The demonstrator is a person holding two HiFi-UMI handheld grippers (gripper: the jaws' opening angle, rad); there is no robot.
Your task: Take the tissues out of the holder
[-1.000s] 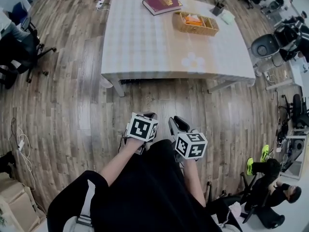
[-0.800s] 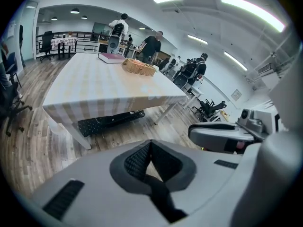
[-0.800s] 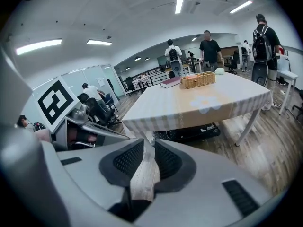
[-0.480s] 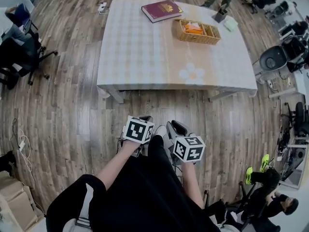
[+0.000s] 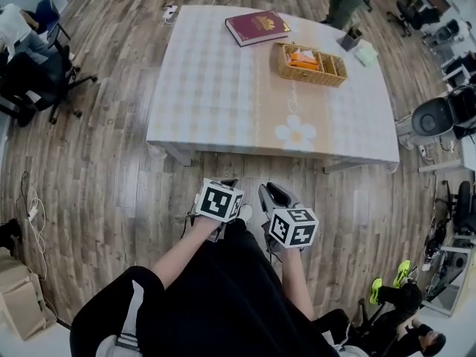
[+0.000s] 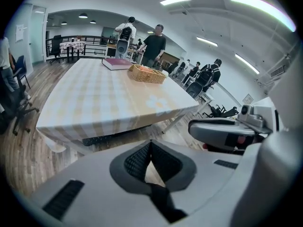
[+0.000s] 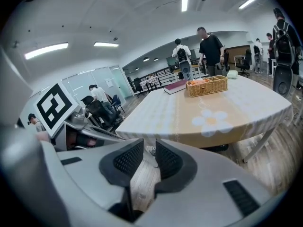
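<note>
— What takes up most of the room?
— Wooden floor [image 5: 111,169], and on it a wide counter [image 5: 216,88] under a pale checked cloth, with a daisy print [image 5: 296,132] near its front edge.
— What sits on it?
— Toward the far end, a dark red book [image 5: 257,27], and just right of it a wicker holder [image 5: 309,76].
— The tongs?
— Both are low over the floor, short of the counter's near edge and well apart from the holder. The left tongs [image 6: 150,143] have their tips pressed together, with nothing in them. The right tongs [image 7: 149,148] show a narrow gap, and only floor shows through it.
— And the tissues?
— Orange packs [image 5: 301,58] lie inside the holder. Those are the tissues, as far as I can tell.
</note>
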